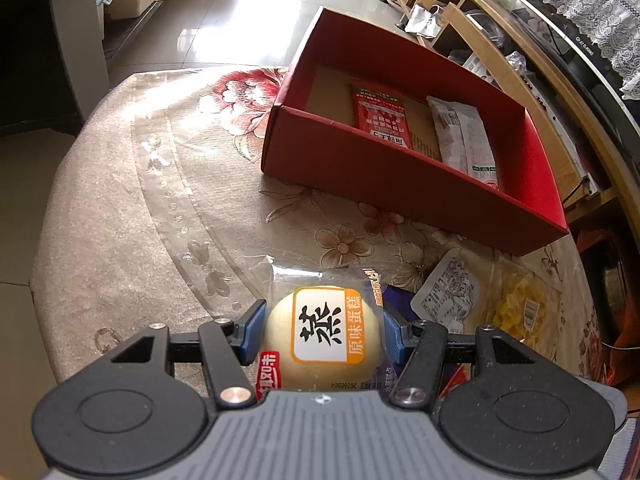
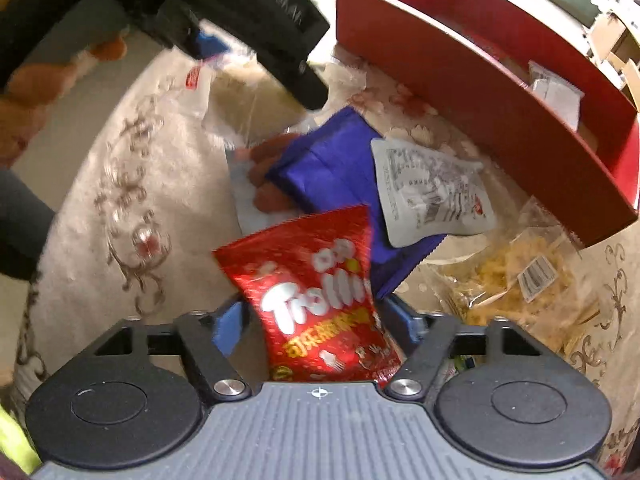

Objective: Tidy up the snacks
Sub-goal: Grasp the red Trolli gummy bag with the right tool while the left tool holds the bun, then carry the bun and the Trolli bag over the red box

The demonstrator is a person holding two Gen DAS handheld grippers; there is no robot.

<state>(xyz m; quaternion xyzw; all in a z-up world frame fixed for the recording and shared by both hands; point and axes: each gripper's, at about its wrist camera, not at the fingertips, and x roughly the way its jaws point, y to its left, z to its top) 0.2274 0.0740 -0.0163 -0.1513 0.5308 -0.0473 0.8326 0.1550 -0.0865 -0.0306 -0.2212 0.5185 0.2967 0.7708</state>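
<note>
Left hand-held gripper (image 1: 324,332) clamps the steamed cake (image 1: 322,338), right hand-held gripper (image 2: 316,320) the Trolli bag (image 2: 316,300) — red box (image 1: 400,184) just beyond.

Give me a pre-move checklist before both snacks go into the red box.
1. Left claw shut on steamed cake pack: ok.
2. Right claw shut on Trolli bag: ok.
3. Free floor in red box beside red packet and white packet: ok.
4. Trolli bag clear of purple pack: cannot tell.
5. Claws apart from each other: ok.
6. Grey pouch and yellow snack bag out of the way: cannot tell.
</note>
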